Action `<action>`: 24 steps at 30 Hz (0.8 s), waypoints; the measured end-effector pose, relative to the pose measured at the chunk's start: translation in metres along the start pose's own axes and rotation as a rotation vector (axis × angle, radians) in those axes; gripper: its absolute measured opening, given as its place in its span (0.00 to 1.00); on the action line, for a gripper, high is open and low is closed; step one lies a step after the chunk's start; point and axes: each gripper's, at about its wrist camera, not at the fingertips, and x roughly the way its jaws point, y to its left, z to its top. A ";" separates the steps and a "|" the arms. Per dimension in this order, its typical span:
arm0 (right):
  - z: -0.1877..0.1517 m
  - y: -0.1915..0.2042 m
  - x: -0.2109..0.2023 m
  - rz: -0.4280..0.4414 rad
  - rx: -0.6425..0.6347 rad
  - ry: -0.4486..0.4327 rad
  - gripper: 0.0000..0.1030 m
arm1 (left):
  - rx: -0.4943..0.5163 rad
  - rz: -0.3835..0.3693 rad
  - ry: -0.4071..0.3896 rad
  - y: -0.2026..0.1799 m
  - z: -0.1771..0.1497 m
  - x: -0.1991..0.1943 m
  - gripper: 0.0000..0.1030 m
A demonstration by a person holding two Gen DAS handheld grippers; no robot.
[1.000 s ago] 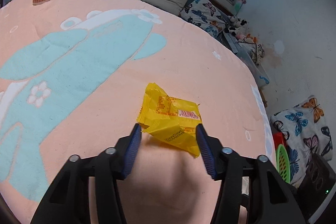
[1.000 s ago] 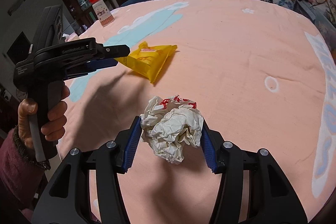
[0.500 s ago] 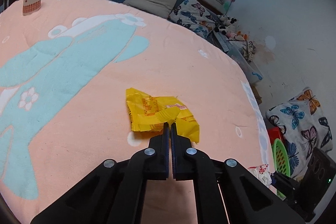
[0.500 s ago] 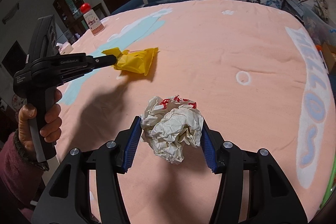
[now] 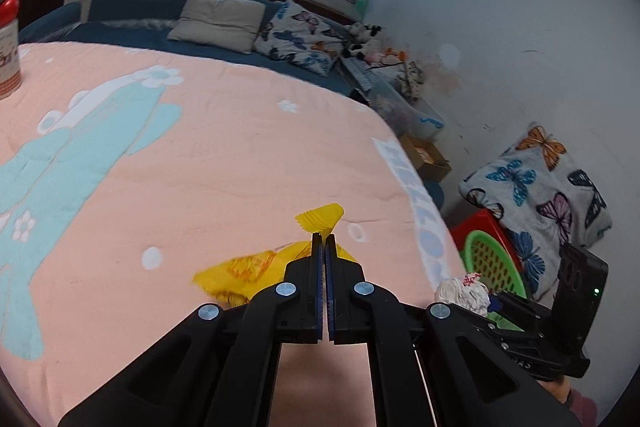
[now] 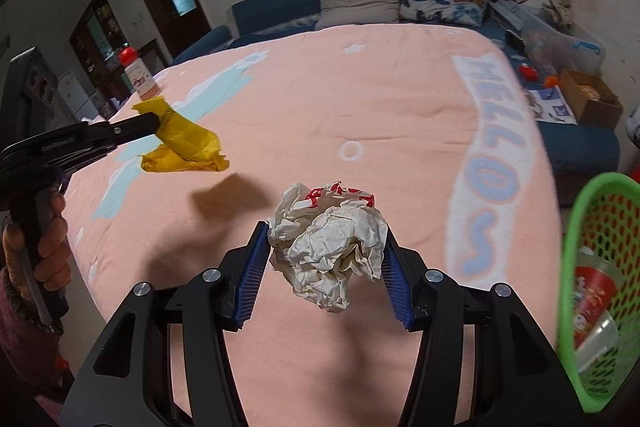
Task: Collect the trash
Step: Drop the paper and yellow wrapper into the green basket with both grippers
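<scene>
Your left gripper [image 5: 324, 241] pinches the yellow wrapper [image 6: 184, 143] by one corner; it hangs above the blanket [image 6: 360, 99]. It is light and floppy. Your right gripper [image 6: 326, 259] squeezes the soft paper ball [image 6: 328, 243]. The green basket [image 6: 576, 227] waits at 3 o'clock.

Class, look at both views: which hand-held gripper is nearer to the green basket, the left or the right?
Right. The right hand-held gripper, holding crumpled paper, is beside the green basket; the left hand-held gripper is farther off, holding the yellow wrapper.
</scene>
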 end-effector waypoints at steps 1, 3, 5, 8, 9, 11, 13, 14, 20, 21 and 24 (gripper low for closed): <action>-0.002 -0.007 -0.006 -0.014 0.008 -0.008 0.53 | 0.008 -0.011 0.002 -0.006 0.000 0.000 0.01; -0.006 -0.020 -0.017 -0.040 0.026 -0.021 0.53 | 0.024 -0.045 0.013 -0.021 0.000 0.002 0.01; -0.010 -0.033 -0.026 -0.068 0.047 -0.032 0.53 | 0.043 -0.069 0.019 -0.034 0.000 0.005 0.01; -0.017 -0.058 -0.041 -0.114 0.085 -0.043 0.53 | 0.072 -0.108 0.033 -0.057 0.000 0.010 0.01; -0.020 -0.068 -0.047 -0.132 0.098 -0.046 0.53 | 0.085 -0.126 0.041 -0.067 0.000 0.014 0.01; -0.025 -0.084 -0.057 -0.166 0.117 -0.052 0.53 | 0.112 -0.143 0.051 -0.084 -0.001 0.021 0.01; -0.030 -0.100 -0.067 -0.205 0.137 -0.057 0.53 | 0.135 -0.161 0.064 -0.097 -0.002 0.025 0.01; -0.033 -0.111 -0.073 -0.227 0.151 -0.060 0.53 | 0.147 -0.168 0.069 -0.104 -0.003 0.027 0.01; -0.043 -0.158 -0.097 -0.334 0.201 -0.061 0.54 | 0.218 -0.218 0.101 -0.149 -0.005 0.044 0.01; -0.045 -0.166 -0.100 -0.361 0.208 -0.060 0.54 | 0.231 -0.231 0.110 -0.159 -0.004 0.048 0.01; -0.052 -0.186 -0.108 -0.407 0.241 -0.056 0.55 | 0.265 -0.252 0.127 -0.185 -0.004 0.060 0.01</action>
